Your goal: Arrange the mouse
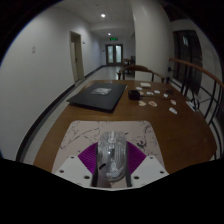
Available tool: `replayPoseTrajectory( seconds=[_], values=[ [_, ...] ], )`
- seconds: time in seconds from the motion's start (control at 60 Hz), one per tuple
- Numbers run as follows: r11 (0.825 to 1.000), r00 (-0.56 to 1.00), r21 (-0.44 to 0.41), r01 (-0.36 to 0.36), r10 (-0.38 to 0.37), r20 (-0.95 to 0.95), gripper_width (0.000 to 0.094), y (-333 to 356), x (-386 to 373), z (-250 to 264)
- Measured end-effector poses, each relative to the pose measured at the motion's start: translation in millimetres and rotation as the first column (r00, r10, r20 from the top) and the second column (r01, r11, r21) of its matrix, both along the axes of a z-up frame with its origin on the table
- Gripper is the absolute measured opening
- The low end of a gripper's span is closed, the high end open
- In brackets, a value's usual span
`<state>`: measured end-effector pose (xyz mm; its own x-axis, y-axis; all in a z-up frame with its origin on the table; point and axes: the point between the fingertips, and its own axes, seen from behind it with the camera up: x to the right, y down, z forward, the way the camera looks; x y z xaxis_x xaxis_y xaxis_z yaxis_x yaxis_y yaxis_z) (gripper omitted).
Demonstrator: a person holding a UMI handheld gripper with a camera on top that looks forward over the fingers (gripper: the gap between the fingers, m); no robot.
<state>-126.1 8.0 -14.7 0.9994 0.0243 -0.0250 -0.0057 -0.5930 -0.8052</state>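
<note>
The gripper (110,172) has its 2 fingers closed on a clear mouse (112,152). Both hang over the white mat (85,135). Beyond the mat lies a dark laptop (98,96).

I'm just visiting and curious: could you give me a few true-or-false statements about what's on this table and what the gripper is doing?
1. The hand-held gripper holds a mouse between its fingers. True.
2. The mouse is solid black. False: it looks clear or silvery.
3. A dark laptop lies beyond the fingers on the table. True.
4. The mouse sits on top of the laptop. False: it is above a white mat, well short of the laptop.
5. Small white items lie beside the laptop. True.
</note>
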Motion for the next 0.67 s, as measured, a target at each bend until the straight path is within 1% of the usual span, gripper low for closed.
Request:
replayPoseTrajectory(
  seconds=[0.083,0.15,0.2,0.25,0.3,0.483,0.667],
  values=[
    [1.000,0.998,-0.007,-0.022,0.023,0.050,0.0485,-3,0,2],
    [0.997,0.995,-0.038,-0.073,0.075,0.069,0.0553,-7,0,1],
    [0.991,0.992,-0.051,-0.122,0.124,0.034,0.0720,-15,-5,7],
    [0.985,0.986,-0.040,-0.166,0.165,-0.011,0.0887,-26,-11,17],
    [0.979,0.980,-0.022,-0.200,0.200,-0.023,0.0840,-39,-9,30],
    [0.970,0.968,0.002,-0.244,0.244,-0.050,0.0844,-102,31,65],
    [0.964,0.963,0.018,-0.266,0.267,-0.028,0.0852,-152,93,73]
  ],
)
